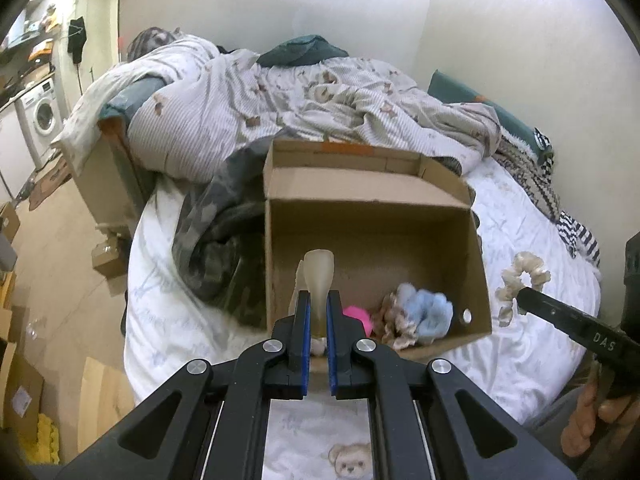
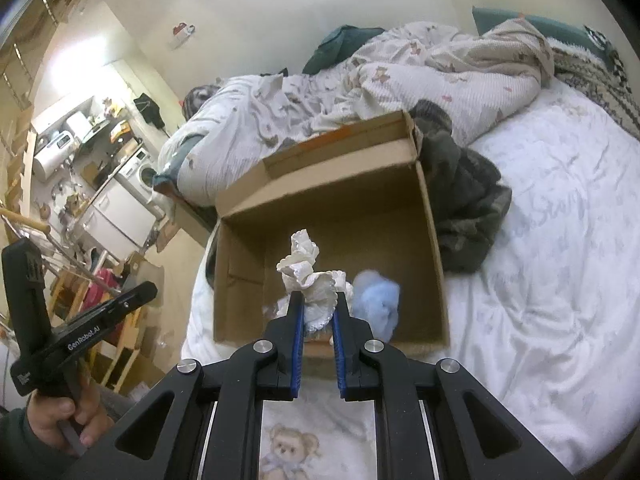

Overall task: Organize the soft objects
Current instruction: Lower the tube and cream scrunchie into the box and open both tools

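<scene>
Rumpled bed, open cardboard box — each hand-held gripper clenched: left on pale soft piece, right on white scrunchie.

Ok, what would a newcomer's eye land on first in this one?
The open cardboard box on the white bed, with blue fluff and a pink item inside. In front of it, the left tool pinches a pale translucent piece, and the right tool clamps a cream scrunchie.

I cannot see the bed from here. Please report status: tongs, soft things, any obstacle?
Left tongs shut on beige pad. Right tongs shut on white scrunchie. Box open, blue puff inside. Nothing in the way.
</scene>
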{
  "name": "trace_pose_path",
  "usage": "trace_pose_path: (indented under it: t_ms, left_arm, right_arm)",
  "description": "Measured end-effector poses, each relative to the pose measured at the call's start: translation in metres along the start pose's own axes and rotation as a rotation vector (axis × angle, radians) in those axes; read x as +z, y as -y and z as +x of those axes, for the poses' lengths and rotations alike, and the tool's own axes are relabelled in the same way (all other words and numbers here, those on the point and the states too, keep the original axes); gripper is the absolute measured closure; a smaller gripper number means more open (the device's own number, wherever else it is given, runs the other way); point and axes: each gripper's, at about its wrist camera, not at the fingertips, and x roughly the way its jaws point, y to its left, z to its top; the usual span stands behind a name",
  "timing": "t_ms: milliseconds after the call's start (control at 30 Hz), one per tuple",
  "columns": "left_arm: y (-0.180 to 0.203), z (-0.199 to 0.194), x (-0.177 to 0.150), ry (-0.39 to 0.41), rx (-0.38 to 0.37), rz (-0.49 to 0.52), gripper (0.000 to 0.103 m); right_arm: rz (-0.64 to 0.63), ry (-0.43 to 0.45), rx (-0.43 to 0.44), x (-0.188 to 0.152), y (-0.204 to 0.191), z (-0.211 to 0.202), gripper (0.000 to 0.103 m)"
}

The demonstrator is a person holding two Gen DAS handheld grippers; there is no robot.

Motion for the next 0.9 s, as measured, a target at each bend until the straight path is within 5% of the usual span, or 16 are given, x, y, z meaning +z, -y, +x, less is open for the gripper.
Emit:
trace_pose_path:
  t_ms: [333, 900]
  left_arm:
    - [0.009, 0.04, 0.02, -0.005, -0.016, 0.027, 0.096]
    - [0.011, 0.104, -0.005, -0.085, -0.051, -0.006, 0.096]
  right_arm:
    - [-0.017, 0.008, -0.004, 0.02, 0.008, 0.027, 0.088]
    - [0.062, -0.098, -0.016, 0.003, 0.026, 0.075, 0.088]
